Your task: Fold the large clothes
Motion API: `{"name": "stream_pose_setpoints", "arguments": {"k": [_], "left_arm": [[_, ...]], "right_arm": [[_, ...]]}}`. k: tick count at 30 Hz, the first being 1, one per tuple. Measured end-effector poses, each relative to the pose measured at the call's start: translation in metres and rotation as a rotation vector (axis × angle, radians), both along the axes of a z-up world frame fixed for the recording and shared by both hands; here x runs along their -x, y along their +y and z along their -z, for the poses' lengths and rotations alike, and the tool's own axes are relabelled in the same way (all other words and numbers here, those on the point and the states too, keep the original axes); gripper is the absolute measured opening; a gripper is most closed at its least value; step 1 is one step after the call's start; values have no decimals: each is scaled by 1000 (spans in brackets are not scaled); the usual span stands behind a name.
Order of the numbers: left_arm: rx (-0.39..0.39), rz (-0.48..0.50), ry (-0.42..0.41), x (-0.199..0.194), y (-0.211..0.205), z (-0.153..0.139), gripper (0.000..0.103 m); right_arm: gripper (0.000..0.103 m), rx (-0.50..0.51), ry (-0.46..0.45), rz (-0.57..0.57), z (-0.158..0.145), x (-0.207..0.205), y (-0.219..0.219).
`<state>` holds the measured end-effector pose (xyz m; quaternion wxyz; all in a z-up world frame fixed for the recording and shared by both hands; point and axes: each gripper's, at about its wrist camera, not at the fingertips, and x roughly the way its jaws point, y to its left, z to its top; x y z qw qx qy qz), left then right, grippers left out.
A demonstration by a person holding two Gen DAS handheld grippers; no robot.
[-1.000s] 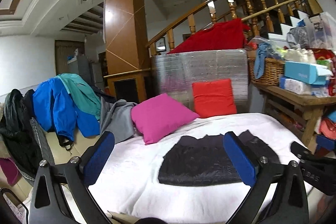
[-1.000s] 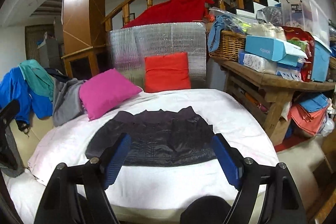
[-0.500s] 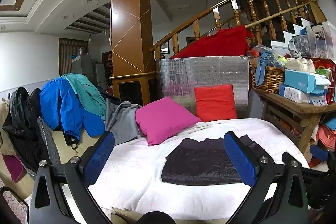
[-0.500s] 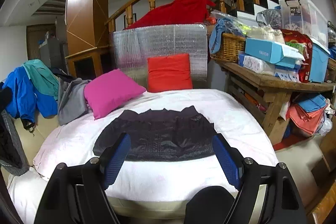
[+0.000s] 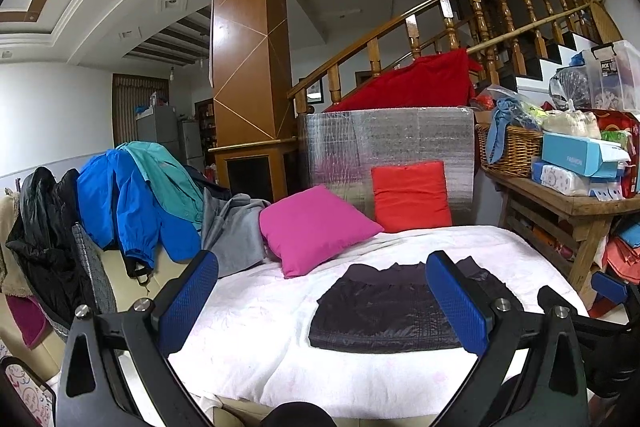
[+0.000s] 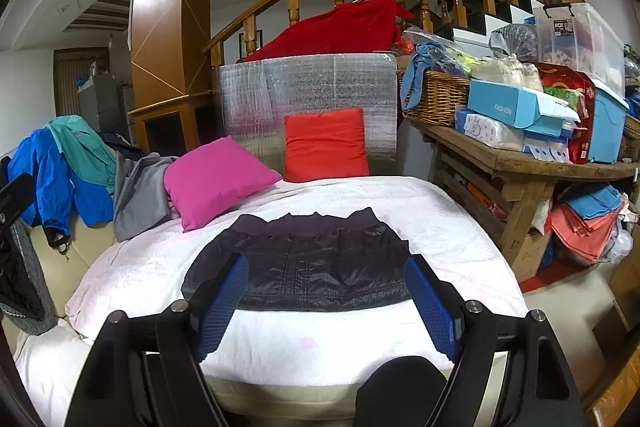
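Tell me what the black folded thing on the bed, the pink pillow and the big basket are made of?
The black folded garment looks like thin, shiny synthetic cloth, perhaps nylon: it glints and shows stitched quilting lines. The pink pillow seems to be soft matte woven fabric, with no shine. The basket looks like woven wicker or rattan, judging by its brown plaited strands.

Magenta pillow mid-left, red cushion upright behind it against a silver foil panel. Wicker basket and light-blue box on the wooden bench, right. Blue jacket and grey garment heaped left. Wooden stair railing upper right.
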<state>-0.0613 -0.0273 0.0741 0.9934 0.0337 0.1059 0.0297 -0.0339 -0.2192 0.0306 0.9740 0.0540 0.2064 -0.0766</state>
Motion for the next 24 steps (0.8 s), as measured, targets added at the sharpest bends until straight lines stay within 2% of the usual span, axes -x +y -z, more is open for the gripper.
{"name": "stream_pose_setpoints", "arguments": {"k": [24], "left_arm": [[4,7,22,-8,6,3,103]], "right_arm": [[83,13,26,27,3,-11,2]]}}
